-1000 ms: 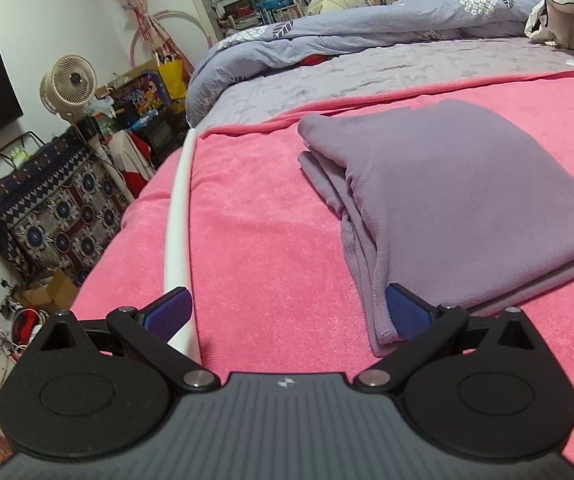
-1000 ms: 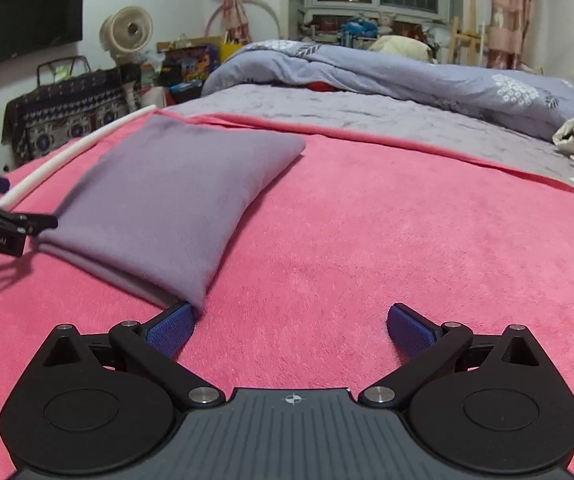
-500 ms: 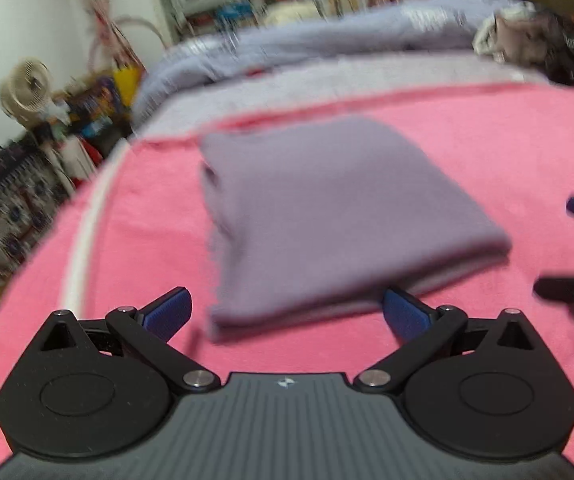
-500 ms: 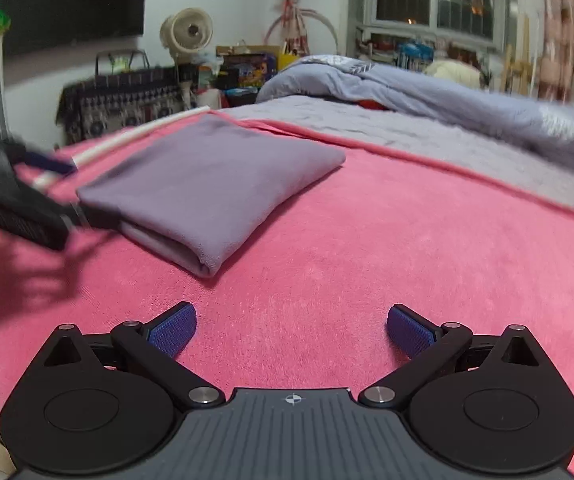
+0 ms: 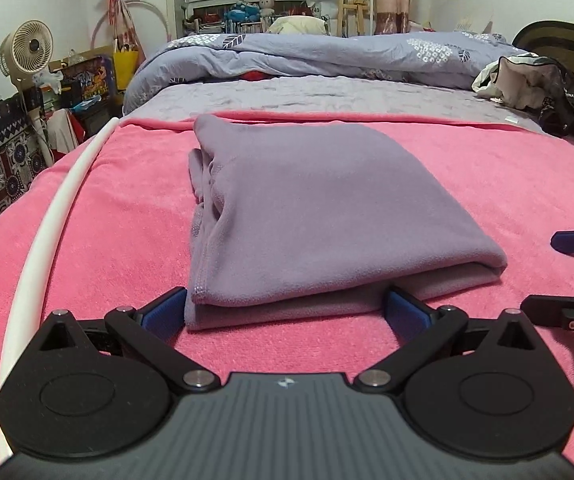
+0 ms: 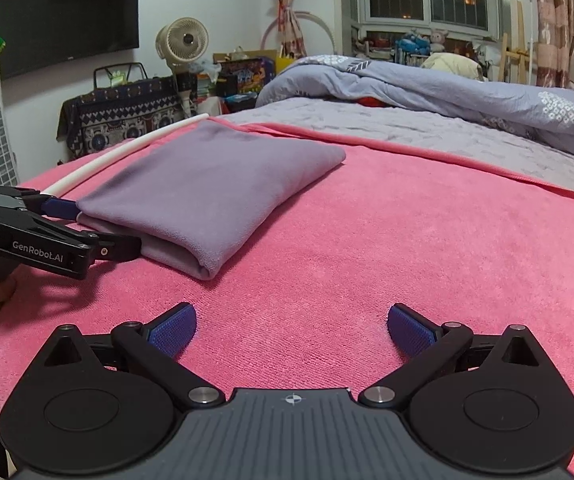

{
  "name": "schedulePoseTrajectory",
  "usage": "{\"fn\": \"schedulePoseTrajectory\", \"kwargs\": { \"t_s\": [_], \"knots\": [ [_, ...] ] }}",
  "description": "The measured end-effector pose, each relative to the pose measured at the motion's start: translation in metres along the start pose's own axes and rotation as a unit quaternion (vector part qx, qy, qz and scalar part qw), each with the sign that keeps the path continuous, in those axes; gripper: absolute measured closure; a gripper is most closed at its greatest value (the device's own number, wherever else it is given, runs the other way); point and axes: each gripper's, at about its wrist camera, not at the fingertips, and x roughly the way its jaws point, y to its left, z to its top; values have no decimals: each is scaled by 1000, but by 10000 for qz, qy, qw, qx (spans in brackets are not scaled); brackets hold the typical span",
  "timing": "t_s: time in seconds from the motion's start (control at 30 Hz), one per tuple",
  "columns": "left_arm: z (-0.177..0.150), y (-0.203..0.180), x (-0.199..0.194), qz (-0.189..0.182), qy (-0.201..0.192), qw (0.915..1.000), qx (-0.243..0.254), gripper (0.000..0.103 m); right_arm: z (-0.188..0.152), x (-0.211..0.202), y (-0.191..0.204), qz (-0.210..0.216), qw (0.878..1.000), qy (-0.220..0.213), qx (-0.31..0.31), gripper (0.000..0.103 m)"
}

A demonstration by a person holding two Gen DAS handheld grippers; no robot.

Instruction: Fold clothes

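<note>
The purple garment (image 5: 319, 216) lies folded into a neat rectangle on the pink blanket (image 5: 507, 168), near the bed's left edge. Left tongs (image 5: 285, 307) straddle its near edge, apart; right tongs (image 6: 291, 326) hover apart, empty. Folding looks nearly finished.

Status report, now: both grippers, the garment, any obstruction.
Left gripper open at purple garment's near edge. Right gripper open, empty. Garment folded on pink blanket. White tube alongside, not blocking.
</note>
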Motion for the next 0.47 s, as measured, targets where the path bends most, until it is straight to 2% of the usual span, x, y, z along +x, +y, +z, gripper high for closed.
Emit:
{"fn": "schedulePoseTrajectory", "kwargs": {
  "t_s": [0.23, 0.47],
  "knots": [
    [0, 3, -1, -85, -57, 9999, -91, 0, -1, 0, 2, -33, 10000, 0, -2, 0],
    [-3, 15, -5, -366, -312, 9974, -542, 0, -2, 1, 1, -43, 10000, -8, 5, 0]
  ]
}}
